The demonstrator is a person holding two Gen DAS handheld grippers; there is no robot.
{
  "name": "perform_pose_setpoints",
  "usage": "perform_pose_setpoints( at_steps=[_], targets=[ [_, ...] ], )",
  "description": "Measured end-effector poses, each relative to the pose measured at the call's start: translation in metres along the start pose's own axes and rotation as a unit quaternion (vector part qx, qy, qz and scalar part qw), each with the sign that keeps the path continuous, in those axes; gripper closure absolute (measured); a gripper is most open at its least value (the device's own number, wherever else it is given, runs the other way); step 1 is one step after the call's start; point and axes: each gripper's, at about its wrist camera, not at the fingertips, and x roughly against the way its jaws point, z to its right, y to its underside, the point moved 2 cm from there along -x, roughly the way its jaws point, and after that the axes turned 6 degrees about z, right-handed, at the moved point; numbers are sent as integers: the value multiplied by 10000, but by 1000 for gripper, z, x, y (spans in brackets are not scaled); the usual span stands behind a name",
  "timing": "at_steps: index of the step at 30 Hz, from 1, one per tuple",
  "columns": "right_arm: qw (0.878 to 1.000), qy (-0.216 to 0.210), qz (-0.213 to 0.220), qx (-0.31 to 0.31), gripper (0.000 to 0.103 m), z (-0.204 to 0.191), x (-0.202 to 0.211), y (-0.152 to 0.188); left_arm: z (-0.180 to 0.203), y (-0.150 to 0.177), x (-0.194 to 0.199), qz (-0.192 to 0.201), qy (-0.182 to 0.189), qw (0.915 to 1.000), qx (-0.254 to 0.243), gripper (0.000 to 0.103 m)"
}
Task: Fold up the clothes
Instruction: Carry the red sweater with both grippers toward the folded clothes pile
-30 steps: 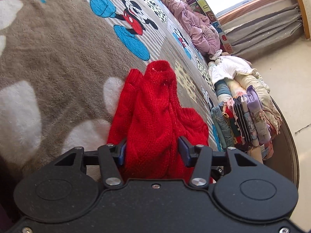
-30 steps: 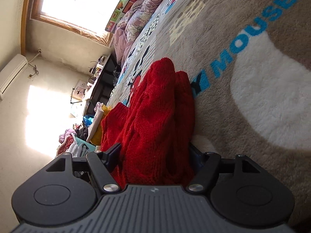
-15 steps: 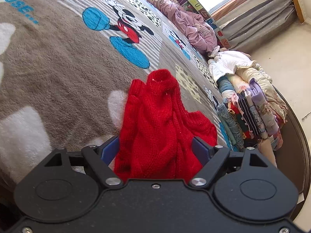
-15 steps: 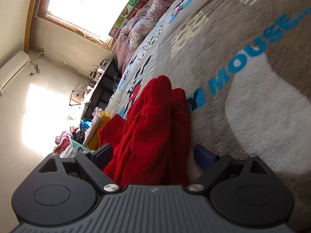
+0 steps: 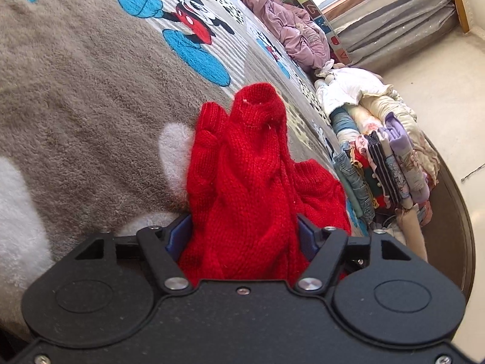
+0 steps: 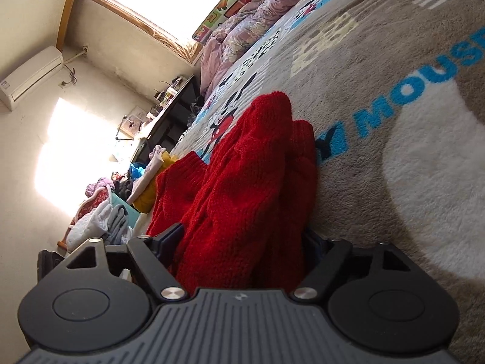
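Note:
A red knitted sweater [image 5: 248, 166] lies bunched lengthwise on a grey-brown cartoon-mouse blanket [image 5: 75, 91], collar pointing away. My left gripper [image 5: 241, 233] stands open at its near end, blue pads on either side of the thick knit, which fills the gap between them. In the right wrist view the same sweater [image 6: 251, 166] rises as a folded ridge on the blanket [image 6: 394, 197]. My right gripper [image 6: 242, 239] is also open, one finger on each side of the fabric. The fingertips are partly hidden by the knit.
A stack of folded clothes [image 5: 385, 157] sits at the bed's edge right of the sweater. A crumpled purple quilt [image 5: 291, 30] lies by the window. A yellow garment [image 6: 148, 194] and a loose pile of clothes [image 6: 100, 212] lie off to the left.
A second ago both grippers pinched the sweater; they then opened wide. Now both have moved in closer over the knit and their fingers have narrowed slightly around it.

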Motion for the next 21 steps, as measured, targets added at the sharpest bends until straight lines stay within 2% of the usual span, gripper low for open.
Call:
perform_pose_setpoints(
  at_steps=[3,9,21],
  targets=[
    [9999,-161,18,-38,35,-6,-3,-3,-10,-2,6,81,249,9987,444,41],
    [9985,-547,25,-97,35,-31,-21,-15,-24,-17,25,365,672,9912,1082,45],
    [9904,-1331,-356,-59,35,-96,-113,-55,-39,-94,75,1513,686,9762,1394,45]
  ],
)
